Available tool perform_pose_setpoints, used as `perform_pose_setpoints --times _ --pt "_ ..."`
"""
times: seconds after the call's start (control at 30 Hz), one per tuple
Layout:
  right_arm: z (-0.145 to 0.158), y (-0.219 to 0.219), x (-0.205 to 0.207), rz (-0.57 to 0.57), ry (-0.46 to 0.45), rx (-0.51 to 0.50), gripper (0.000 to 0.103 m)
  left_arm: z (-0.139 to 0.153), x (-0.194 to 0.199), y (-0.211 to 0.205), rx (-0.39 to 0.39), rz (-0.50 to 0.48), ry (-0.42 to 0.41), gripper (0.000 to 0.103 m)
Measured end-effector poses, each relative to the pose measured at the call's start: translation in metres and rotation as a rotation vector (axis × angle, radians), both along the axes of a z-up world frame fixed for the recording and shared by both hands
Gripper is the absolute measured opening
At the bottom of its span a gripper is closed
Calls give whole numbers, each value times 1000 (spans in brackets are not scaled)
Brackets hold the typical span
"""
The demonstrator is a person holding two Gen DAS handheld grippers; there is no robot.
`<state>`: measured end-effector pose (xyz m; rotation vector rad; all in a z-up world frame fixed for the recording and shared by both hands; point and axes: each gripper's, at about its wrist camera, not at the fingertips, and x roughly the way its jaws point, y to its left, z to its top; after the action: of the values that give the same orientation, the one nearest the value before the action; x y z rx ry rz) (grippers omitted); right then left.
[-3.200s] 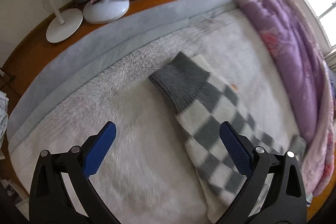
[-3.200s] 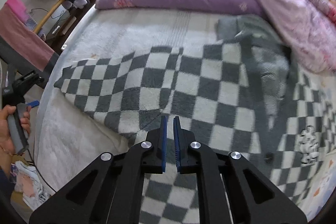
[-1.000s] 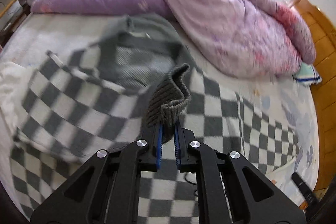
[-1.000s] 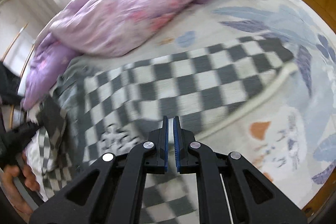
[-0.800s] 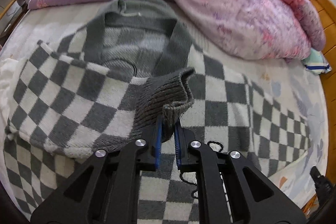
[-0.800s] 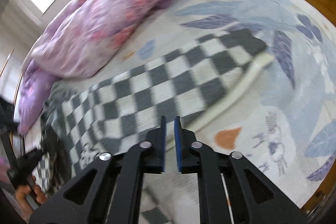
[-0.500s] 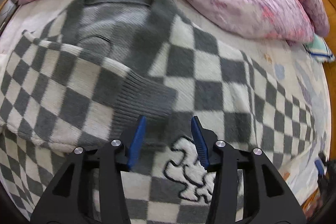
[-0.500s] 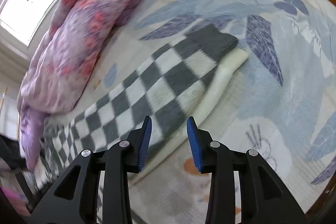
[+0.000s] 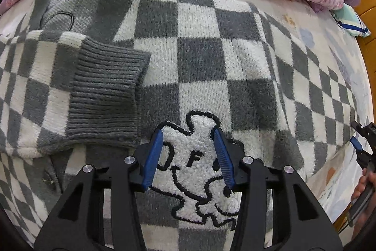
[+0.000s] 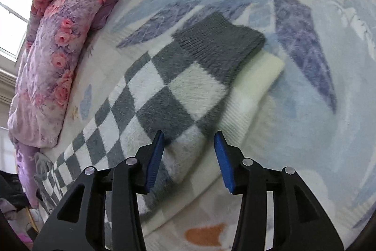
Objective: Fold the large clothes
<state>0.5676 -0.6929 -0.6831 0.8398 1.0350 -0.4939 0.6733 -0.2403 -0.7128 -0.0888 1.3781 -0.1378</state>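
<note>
Checkered sweater (image 9: 202, 58) lies flat across the bed (image 10: 305, 109), one sleeve folded onto its chest. Left gripper (image 9: 188, 157) and right gripper (image 10: 188, 157) both gape, empty. Judged soft, bulky, limp; best pinched at the ribbed cuff (image 10: 218, 44).

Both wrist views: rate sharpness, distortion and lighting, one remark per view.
Left wrist view: sharp on the checkered sweater and its folded-in cuff, strong fisheye bending at the edges, even soft light. Right wrist view: slight motion blur on the outstretched sleeve, window blown out to white.
</note>
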Motion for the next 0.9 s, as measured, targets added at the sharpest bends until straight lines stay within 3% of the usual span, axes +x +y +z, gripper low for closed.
perform_pose_setpoints --times 0.07,0.2,0.23,0.43,0.67,0.9 --pt "-3 2 4 18 -1 -12 42 0 1 2 -17 3 4 46" --pt "9 8 5 38 -24 -95 17 8 -1 10 -53 4 1 49" --pt "13 8 3 39 -43 -105 15 12 -2 14 -66 10 -6 49" --pt "70 40 3 115 -178 -242 12 48 -11 46 -135 64 -71 49" --pt "152 127 14 294 -349 -336 12 93 -20 124 -136 175 -153 51" --pt "200 270 30 503 -506 -237 11 120 -33 243 -90 303 -197 51"
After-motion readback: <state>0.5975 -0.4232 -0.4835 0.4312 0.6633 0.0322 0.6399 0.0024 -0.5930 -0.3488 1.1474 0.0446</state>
